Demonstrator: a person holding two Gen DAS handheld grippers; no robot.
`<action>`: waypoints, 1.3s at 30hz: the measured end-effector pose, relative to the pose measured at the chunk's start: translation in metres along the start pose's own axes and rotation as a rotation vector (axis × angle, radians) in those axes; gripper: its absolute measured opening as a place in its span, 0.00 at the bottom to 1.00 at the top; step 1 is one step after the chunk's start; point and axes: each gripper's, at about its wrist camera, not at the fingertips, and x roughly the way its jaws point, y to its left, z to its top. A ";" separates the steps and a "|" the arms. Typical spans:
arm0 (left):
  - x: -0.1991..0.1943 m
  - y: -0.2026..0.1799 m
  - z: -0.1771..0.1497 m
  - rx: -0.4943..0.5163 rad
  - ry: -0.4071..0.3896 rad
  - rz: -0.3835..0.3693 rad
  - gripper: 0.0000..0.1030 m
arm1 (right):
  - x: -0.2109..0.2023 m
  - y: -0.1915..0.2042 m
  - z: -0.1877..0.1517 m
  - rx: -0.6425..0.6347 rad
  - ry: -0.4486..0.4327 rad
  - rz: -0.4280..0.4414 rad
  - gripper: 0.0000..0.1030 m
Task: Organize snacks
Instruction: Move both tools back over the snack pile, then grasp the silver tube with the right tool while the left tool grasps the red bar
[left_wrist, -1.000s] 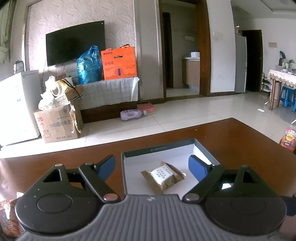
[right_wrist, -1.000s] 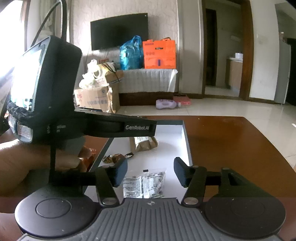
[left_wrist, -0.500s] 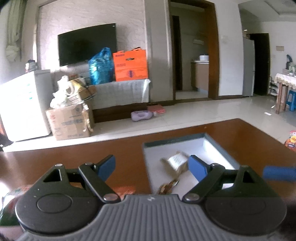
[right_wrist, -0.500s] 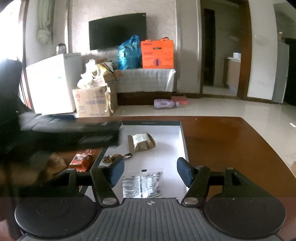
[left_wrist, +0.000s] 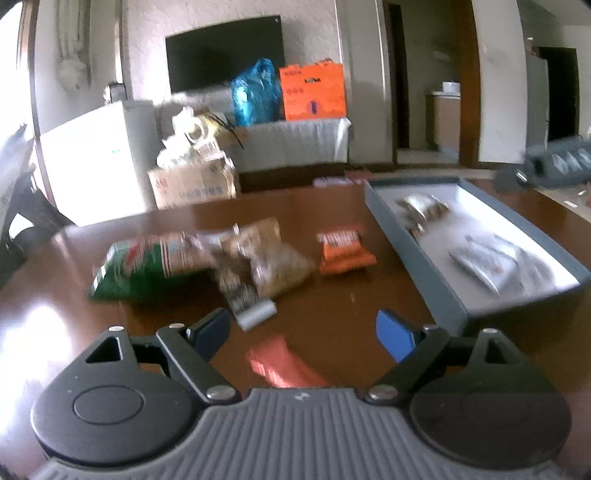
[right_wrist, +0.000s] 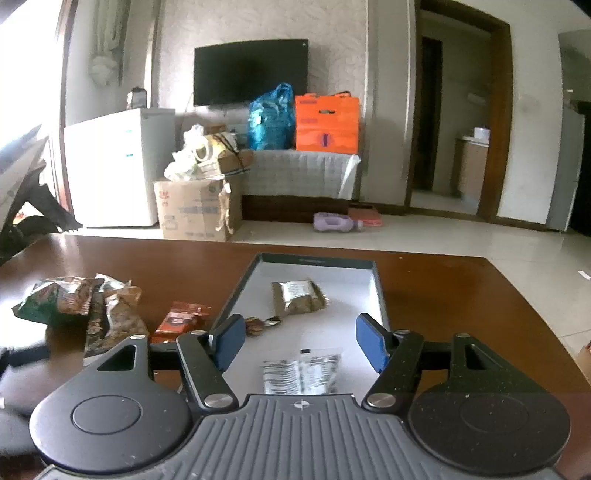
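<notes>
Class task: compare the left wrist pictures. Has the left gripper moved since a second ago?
Yes. The left gripper has swung left: the tray, earlier centred between its fingers, now sits at the right, with the loose snacks ahead.

**A lived-in home living room**

A black television is hanging on a patterned wall, above a low cabinet draped in a white cloth. A blue plastic bag and an orange carton are sitting on top of it. A small white fridge is standing to the left, with an overfilled cardboard box beside it on the pale tiled floor. A purple bottle is lying on the tiles. A doorway is opening onto a kitchen counter beyond. A glossy brown wooden desk is filling the foreground.
</notes>
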 end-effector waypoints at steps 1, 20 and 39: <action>-0.003 0.000 -0.006 0.002 0.007 -0.008 0.85 | 0.001 0.003 0.000 -0.006 0.003 0.006 0.65; 0.024 0.087 -0.013 0.026 0.102 0.160 0.85 | 0.050 0.151 0.001 -0.224 0.080 0.308 0.55; 0.035 0.127 -0.013 -0.090 0.137 0.048 0.85 | 0.122 0.226 -0.015 -0.264 0.201 0.313 0.46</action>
